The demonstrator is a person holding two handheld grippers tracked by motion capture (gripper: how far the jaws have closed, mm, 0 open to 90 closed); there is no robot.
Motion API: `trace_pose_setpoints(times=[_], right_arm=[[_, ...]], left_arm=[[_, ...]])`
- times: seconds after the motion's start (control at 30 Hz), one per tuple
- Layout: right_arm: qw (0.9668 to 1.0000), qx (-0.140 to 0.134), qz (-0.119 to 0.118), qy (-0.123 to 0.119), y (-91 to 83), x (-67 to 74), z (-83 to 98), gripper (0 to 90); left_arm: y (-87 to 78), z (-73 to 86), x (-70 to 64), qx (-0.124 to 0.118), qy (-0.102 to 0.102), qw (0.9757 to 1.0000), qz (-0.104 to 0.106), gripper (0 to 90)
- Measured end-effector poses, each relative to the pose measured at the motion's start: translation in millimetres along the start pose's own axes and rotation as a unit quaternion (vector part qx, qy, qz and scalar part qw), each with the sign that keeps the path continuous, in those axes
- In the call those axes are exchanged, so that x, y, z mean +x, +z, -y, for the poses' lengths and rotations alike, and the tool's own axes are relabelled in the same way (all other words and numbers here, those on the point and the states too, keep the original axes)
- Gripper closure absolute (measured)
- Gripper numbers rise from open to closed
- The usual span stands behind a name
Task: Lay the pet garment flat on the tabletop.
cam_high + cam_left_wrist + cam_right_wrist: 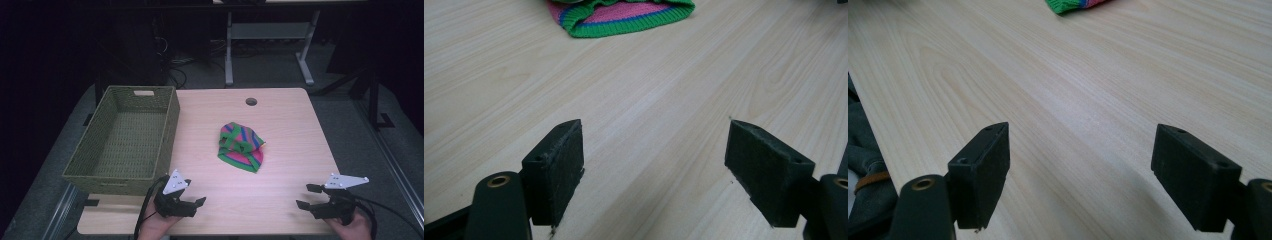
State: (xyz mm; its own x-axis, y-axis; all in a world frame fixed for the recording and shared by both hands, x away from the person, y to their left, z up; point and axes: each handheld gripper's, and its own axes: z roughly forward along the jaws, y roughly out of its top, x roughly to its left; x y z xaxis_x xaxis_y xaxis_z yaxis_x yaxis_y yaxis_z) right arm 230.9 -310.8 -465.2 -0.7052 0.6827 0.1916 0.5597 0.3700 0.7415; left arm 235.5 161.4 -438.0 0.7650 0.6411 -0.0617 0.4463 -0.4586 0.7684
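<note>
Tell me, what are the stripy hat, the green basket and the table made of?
The stripy hat looks like soft knitted yarn: its green edge shows ribbed stitches. The green basket seems woven from wicker or paper cord, matte, with a criss-cross weave. The table looks like pale wood or wood-look laminate, smooth, with grain lines.

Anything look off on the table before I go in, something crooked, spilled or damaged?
Nothing spilled or broken. The striped knit cloth lies crumpled in a heap mid-table, not flat. The woven basket sits at the left, its near corner past the table edge. Left gripper and right gripper are open, apart from the cloth.
</note>
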Motion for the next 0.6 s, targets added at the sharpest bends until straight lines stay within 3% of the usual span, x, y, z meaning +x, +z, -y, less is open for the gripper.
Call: trace_pose_setpoints(times=[0.2, 0.37, 0.47, 0.6], right_arm=[[1.0, -0.002, -0.003, 0.003, 0.5, -1.2, 0.2, 23.0], [0.9998, 0.013, 0.01, -0.006, 2.5, 2.5, -3.3, 22.7], [0.9999, 0.014, -0.004, -0.002, 1.4, 4.4, -11.2, 22.7], [0.9997, 0.01, -0.015, -0.016, 1.6, 11.5, -25.2, 22.7]], left_arm=[[2.0, -0.1, 1.8, 0.002, -0.003, 1.0, 0.001, 21.9], [1.3, 1.1, 4.6, -0.005, -0.008, 0.9999, 0.005, 21.9], [1.5, 2.0, 5.1, -0.005, -0.01, 0.9999, 0.006, 21.9], [1.5, 1.0, 2.7, -0.003, -0.004, 1.0, 0.005, 22.0]])
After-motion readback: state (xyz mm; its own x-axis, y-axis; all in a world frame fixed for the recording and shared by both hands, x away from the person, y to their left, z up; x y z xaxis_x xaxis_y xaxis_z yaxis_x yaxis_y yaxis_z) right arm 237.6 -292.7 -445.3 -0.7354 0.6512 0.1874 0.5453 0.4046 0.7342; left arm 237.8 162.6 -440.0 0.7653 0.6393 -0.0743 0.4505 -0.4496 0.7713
